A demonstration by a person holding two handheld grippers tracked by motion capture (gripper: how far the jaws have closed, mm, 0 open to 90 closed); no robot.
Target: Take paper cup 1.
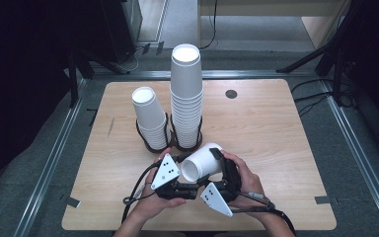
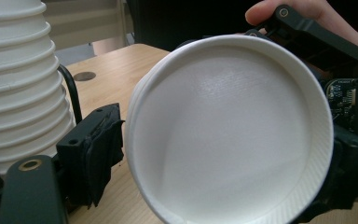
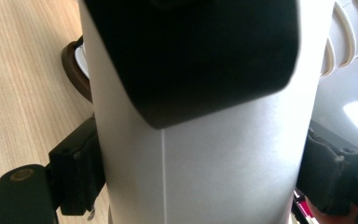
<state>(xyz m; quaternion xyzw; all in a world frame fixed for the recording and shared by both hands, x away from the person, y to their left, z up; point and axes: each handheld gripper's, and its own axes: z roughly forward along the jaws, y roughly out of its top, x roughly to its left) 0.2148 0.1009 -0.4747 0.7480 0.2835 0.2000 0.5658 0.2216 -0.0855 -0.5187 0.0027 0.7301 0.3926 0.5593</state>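
Observation:
A white paper cup point(image 1: 202, 163) lies on its side above the table's front, mouth toward the left. My right gripper point(image 1: 219, 165) is shut on its body; in the right gripper view the pads point(image 3: 77, 172) press both sides of the cup point(image 3: 205, 163), and a blurred black part covers its upper half. My left gripper point(image 1: 185, 172) is at the cup's mouth. In the left gripper view the open rim point(image 2: 228, 135) sits between the jaws, and the left pad point(image 2: 100, 149) touches the rim's edge. A hand holds each gripper.
A tall stack of white cups point(image 1: 186, 94) and a shorter one point(image 1: 149, 116) stand upside down in black wire holders point(image 1: 155, 145) at the middle of the wooden table point(image 1: 276, 143). The stack point(image 2: 18, 79) is close on my left gripper's left. A dark round hole point(image 1: 231, 94) lies at the back.

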